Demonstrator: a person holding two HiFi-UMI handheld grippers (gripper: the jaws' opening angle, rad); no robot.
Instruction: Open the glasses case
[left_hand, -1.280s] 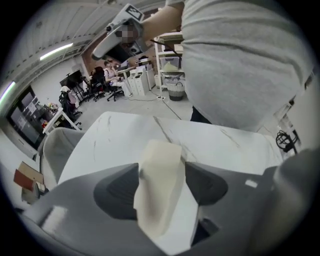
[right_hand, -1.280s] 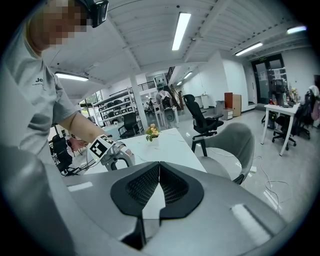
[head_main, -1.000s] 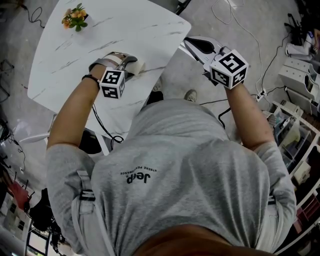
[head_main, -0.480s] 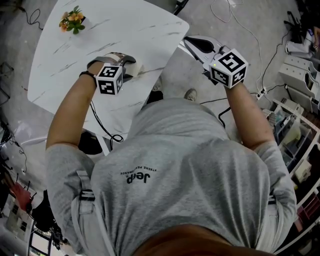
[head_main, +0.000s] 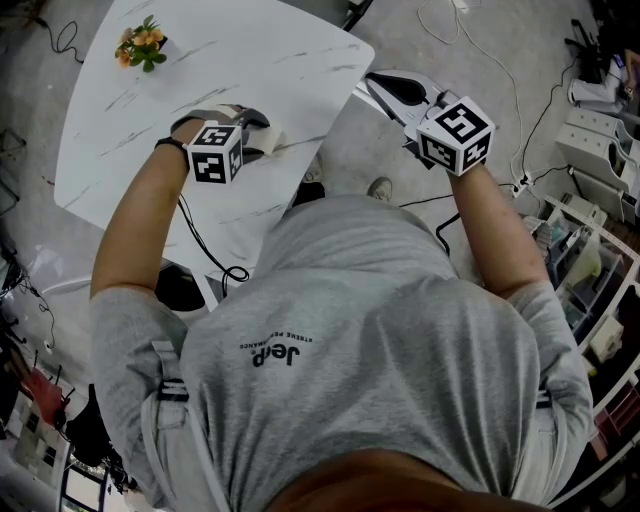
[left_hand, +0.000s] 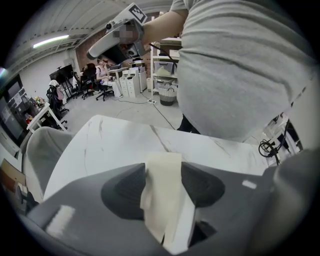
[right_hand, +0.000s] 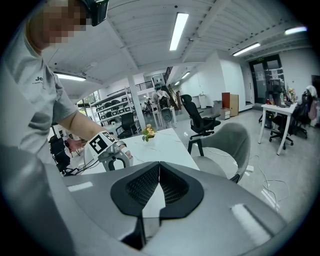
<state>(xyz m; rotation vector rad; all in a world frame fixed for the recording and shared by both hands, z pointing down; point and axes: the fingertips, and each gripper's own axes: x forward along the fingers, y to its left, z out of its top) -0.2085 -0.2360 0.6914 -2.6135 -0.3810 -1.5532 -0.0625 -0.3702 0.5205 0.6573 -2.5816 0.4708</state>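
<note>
A cream glasses case (left_hand: 162, 190) stands on edge between the dark pads (left_hand: 125, 192) of my left gripper (left_hand: 163, 182). Its jaws are closing, and both pads touch the case's sides. In the head view the left gripper (head_main: 258, 132) points down at the near edge of the white marble table (head_main: 200, 60), with the case (head_main: 274, 134) showing as a pale patch at its tips. My right gripper (head_main: 372, 82) is held off the table's right corner, over the floor. Its pads (right_hand: 142, 187) meet at the tips with nothing between them.
A small pot of orange flowers (head_main: 140, 42) stands at the table's far left corner. A grey chair (right_hand: 227, 145) sits beyond the table. Cables lie on the floor (head_main: 470, 30), and shelving units (head_main: 590, 150) stand at the right.
My left hand has shifted slightly left and tilted, so its marker cube has turned. Its jaws have narrowed around the case. The right gripper has not moved.
</note>
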